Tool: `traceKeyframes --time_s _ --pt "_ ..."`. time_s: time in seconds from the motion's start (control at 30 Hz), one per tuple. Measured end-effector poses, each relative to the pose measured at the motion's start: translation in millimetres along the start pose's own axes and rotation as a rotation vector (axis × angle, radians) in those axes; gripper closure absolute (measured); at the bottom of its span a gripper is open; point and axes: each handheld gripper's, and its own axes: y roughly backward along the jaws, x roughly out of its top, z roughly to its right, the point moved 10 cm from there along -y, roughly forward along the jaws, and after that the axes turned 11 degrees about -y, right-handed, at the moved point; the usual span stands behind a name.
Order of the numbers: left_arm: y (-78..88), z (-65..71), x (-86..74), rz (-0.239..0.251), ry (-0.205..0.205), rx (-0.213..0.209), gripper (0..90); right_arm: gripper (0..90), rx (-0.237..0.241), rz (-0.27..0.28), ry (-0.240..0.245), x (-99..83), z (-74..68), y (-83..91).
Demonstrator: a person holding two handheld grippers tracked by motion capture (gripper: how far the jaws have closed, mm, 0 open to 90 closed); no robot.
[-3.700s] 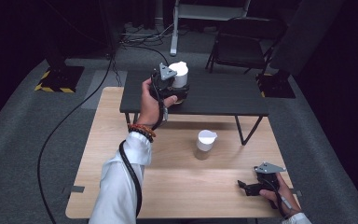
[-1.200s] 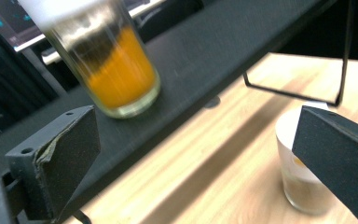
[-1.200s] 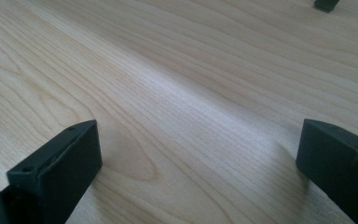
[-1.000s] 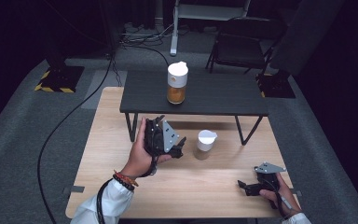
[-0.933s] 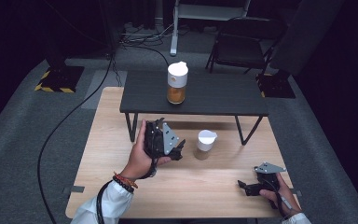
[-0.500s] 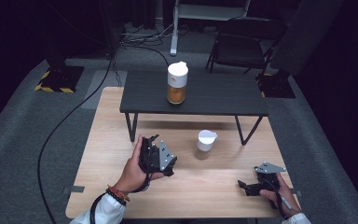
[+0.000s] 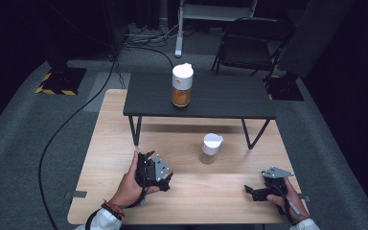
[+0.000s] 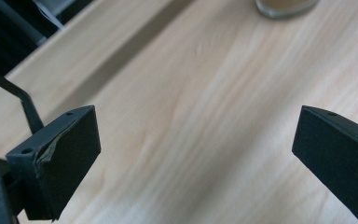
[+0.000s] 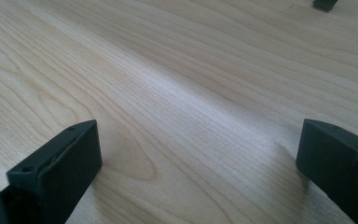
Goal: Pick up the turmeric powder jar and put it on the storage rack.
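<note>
Left gripper (image 7: 165, 179) near white-lidded jar (image 7: 210, 148).

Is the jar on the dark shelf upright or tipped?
Upright: the jar stands on its base on the dark shelf, white lid on top, amber contents level.

Pale wood, black metal, white lids and amber

The tabletop (image 7: 124, 143) is light wood with fine brown grain; the small raised table (image 7: 220, 96) on it is matt black. The jar (image 7: 182, 85) shows amber contents under a white lid, and the cup (image 7: 211, 148) is white-topped over beige. Each hand-held gripper, left (image 7: 165, 181) and right (image 7: 250, 190), is black with a grey plate. The floor (image 7: 24, 143) is grey carpet, with yellow-black hazard tape (image 7: 43, 86).
</note>
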Motion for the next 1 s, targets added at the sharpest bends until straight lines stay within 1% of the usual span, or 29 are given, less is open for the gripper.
traceKeyframes --time_s 0.07,0.2,0.3,0.53,0.6,0.67,0.73,0.8,0.83,0.87,0.93,1.0 --pt "-1.8 -1.7 -5.7 -0.001 0.045 -0.035 0.6 0.0 0.000 0.000 0.000 0.0 0.0 0.0" --pt "-4.6 -5.4 -14.8 -0.028 0.092 -0.075 0.6 0.0 0.000 0.000 0.000 0.0 0.0 0.0" --pt "-5.2 -8.2 -21.1 -0.045 0.128 -0.093 0.6 0.0 0.000 0.000 0.000 0.0 0.0 0.0" --pt "-8.2 -14.5 -35.3 -0.080 0.178 -0.134 1.0 0.0 0.000 0.000 0.000 0.0 0.0 0.0" --pt "-8.5 -16.6 -39.4 -0.086 0.201 -0.150 1.1 0.0 0.000 0.000 0.000 -0.1 0.0 0.0" --pt "-9.0 -18.6 -43.3 -0.101 0.208 -0.164 1.1 0.0 0.000 0.000 -0.001 -0.1 0.1 0.1" --pt "-9.0 -21.5 -47.8 -0.095 0.237 -0.180 1.0 0.0 0.000 0.000 -0.001 -0.1 0.1 0.1" --pt "-8.7 -24.6 -51.2 -0.096 0.254 -0.189 0.5 0.0 0.000 0.000 -0.001 -0.1 0.1 0.1" --pt "-8.9 -26.8 -53.2 -0.097 0.268 -0.201 0.5 0.0 0.000 0.000 -0.001 -0.1 0.1 0.1" --pt "-9.4 -29.2 -55.6 -0.099 0.291 -0.221 0.5 0.0 0.000 0.000 -0.001 -0.1 0.1 0.1" --pt "-9.0 -32.5 -58.4 -0.099 0.294 -0.227 0.0 0.0 0.000 0.000 -0.001 -0.1 0.1 0.1" --pt "-8.5 -34.9 -60.6 -0.092 0.278 -0.244 0.0 0.0 0.000 0.000 -0.001 -0.1 0.1 0.1"
